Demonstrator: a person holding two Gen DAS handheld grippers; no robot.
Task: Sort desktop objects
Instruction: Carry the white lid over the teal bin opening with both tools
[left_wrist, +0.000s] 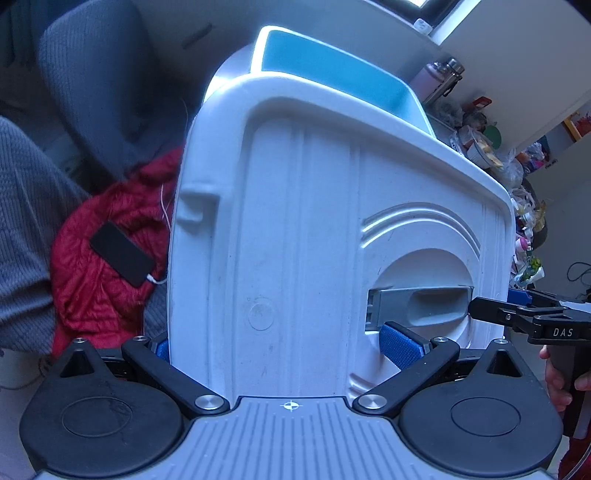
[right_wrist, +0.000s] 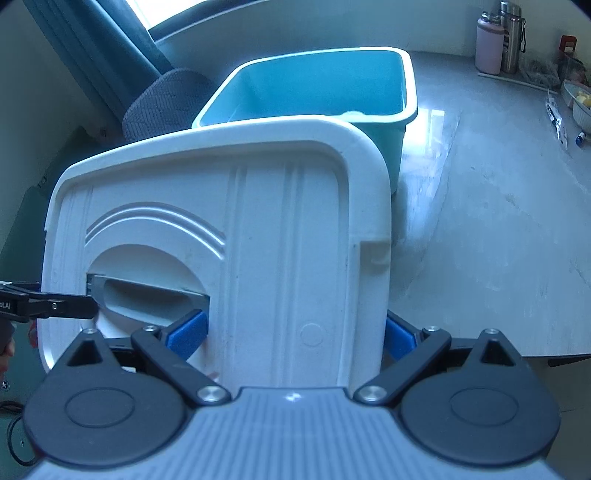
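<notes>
A white plastic lid (left_wrist: 295, 221) (right_wrist: 280, 229) with a grey recessed handle (left_wrist: 421, 306) (right_wrist: 147, 295) is held tilted up in front of an open teal bin (left_wrist: 332, 70) (right_wrist: 314, 85) on the grey table (right_wrist: 498, 221). My left gripper (left_wrist: 282, 345) is shut on the lid's left half, one blue pad (left_wrist: 400, 343) inside the handle recess and the other over the outer edge. My right gripper (right_wrist: 291, 334) clamps the other half the same way, with a blue pad (right_wrist: 186, 332) in the recess. Each gripper shows at the side of the other's view. The bin's inside is mostly hidden by the lid.
A grey chair (left_wrist: 96, 74) stands behind the bin at the left. A red jacket (left_wrist: 99, 280) with a black phone (left_wrist: 122, 254) lies below it. Bottles (right_wrist: 498, 40), bowls and clutter (left_wrist: 480, 144) crowd the table's far right. A hand (left_wrist: 557, 376) grips the right tool.
</notes>
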